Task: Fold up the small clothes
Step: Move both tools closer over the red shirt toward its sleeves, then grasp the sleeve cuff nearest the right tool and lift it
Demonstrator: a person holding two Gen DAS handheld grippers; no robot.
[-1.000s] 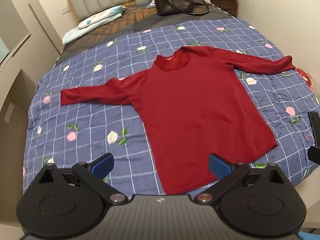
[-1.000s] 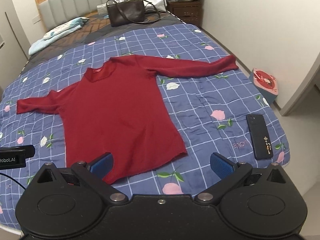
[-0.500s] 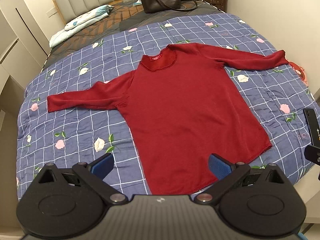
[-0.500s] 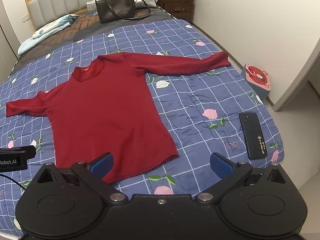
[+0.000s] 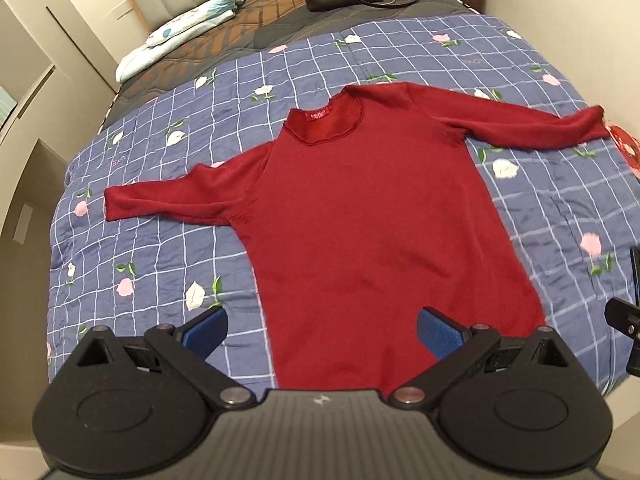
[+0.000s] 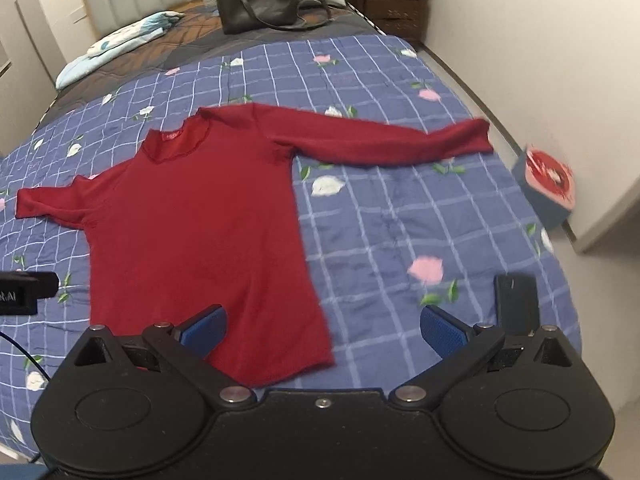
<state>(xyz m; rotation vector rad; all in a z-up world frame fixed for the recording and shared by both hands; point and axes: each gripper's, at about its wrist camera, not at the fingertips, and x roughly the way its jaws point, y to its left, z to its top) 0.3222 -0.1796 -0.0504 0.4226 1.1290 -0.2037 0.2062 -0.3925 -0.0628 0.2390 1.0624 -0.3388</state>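
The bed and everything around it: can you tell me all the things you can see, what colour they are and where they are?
red top: one, dark red, spread flat on the quilt, sleeves out to both sides.
quilt: one, blue with white checks and flowers, covering the near part of the bed.
handbag: one, dark brown, at the head end of the bed.
folded cloth: one, white and light blue, near the headboard.
phone: one, black, on the quilt's right edge.
box: one, blue with a red and pink top, on the floor beside the bed.
left gripper: black, blue fingers, open.
right gripper: black, blue fingers, open.
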